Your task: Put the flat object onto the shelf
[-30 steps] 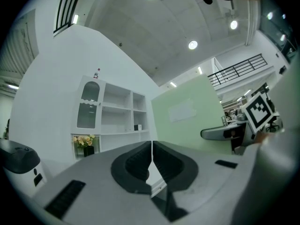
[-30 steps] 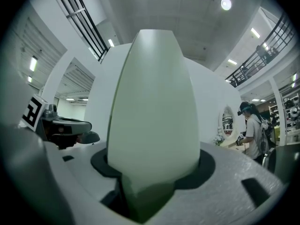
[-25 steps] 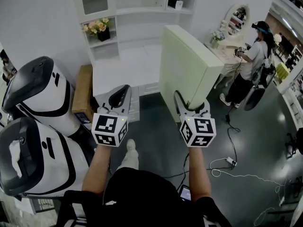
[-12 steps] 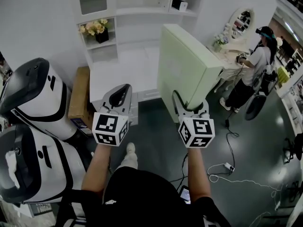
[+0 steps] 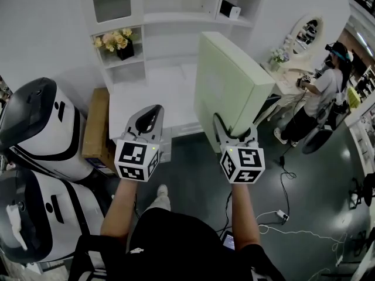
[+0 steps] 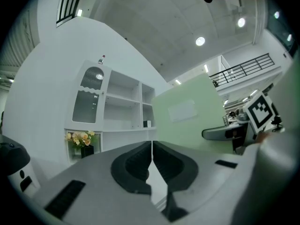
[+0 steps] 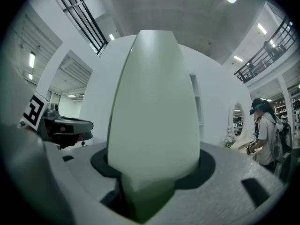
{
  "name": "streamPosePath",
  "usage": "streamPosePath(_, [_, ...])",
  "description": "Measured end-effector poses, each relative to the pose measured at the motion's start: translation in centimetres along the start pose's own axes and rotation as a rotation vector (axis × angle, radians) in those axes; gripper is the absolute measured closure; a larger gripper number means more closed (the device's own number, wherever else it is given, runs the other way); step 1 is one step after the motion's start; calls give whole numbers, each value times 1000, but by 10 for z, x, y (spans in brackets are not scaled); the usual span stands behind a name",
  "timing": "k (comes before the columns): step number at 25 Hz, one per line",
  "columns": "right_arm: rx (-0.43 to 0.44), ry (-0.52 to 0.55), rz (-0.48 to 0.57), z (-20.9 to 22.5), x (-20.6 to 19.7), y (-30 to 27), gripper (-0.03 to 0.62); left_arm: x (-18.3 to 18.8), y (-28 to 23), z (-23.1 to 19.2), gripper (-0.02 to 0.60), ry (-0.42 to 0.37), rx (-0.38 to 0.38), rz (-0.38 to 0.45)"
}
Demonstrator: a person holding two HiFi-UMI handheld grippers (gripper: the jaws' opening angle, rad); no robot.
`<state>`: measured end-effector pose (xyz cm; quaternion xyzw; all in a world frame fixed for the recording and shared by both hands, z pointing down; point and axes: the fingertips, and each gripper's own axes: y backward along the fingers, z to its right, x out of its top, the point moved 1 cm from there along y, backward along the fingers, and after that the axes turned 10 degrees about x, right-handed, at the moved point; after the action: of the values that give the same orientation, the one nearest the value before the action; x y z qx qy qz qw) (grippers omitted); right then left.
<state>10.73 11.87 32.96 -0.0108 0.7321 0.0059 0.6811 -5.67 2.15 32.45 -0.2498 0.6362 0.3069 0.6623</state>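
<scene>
Right gripper (image 7: 152,172): jaws part-way apart and clamped on the near lower edge of the pale green flat panel (image 5: 231,81), which fills the gap between them
Left gripper (image 6: 152,149): jaws pressed together, nothing between them; it is level beside the right gripper, apart from the panel
Panel: thick, smooth, held upright on its edge in the air, its broad face turned toward the left gripper; it reaches away from the person toward the white shelf unit (image 5: 176,17) and is not on any shelf
Shelf unit: stands against the white wall ahead, with open bays above and a wide white ledge (image 5: 146,95) below
On the shelves: yellow and pink flowers (image 5: 112,38) in a black pot (image 5: 125,51) in a left bay; a small dark box (image 5: 229,9) in an upper right bay
Left of the ledge: a cardboard box (image 5: 96,122), and 2 large white-and-black machines (image 5: 41,127) nearer the person
Right side: another person (image 5: 325,86) stands at a white table beside an oval mirror (image 5: 309,33)
Floor (image 5: 193,168): dark, with white cables (image 5: 281,215) lying on it
</scene>
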Motion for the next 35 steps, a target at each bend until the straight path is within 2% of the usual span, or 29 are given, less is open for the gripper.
streamPosePath(15, [-13,-10,-15,25,6,-118,319,-6,-103,-65,570,3,-21,-28])
streamPosePath(35, [-52,-8,-41,35,-5,-239,319,-32,-199,-135,571,23,-72,-47])
